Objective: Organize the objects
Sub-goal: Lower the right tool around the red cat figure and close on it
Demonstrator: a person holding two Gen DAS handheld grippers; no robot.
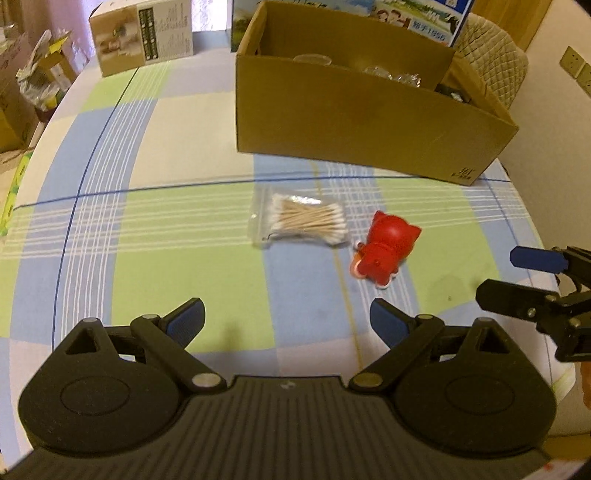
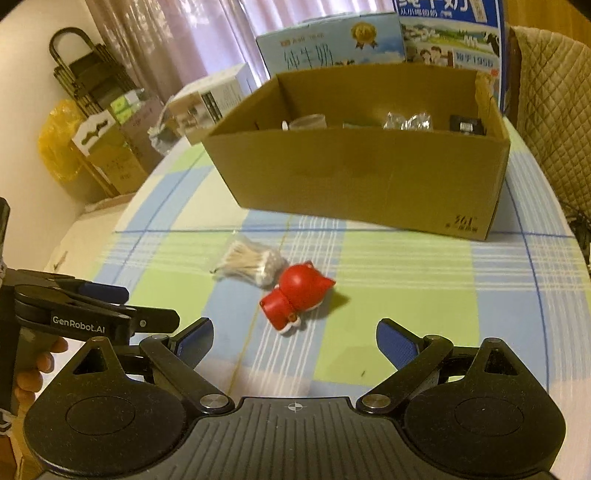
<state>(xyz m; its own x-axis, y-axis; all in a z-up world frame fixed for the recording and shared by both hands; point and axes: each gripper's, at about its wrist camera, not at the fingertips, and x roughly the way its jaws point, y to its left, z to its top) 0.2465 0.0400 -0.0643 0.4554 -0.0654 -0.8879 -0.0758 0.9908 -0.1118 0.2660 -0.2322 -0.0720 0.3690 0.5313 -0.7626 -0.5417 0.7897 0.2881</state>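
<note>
A red cat figurine (image 1: pixel 384 251) lies on its side on the checked tablecloth, next to a clear bag of cotton swabs (image 1: pixel 301 221). Both also show in the right wrist view, figurine (image 2: pixel 297 297) and swabs (image 2: pixel 251 262). An open cardboard box (image 1: pixel 354 118) stands behind them and holds several small items; it also shows in the right wrist view (image 2: pixel 369 184). My left gripper (image 1: pixel 288 321) is open and empty, short of the swabs. My right gripper (image 2: pixel 295 338) is open and empty, just short of the figurine. Each gripper appears at the other view's edge.
A small printed carton (image 1: pixel 142 35) stands at the table's back left. Milk cartons (image 2: pixel 332 48) stand behind the box. A quilted chair back (image 2: pixel 550 110) is at the right. Boxes and a yellow bag (image 2: pixel 59 147) sit on the floor at left.
</note>
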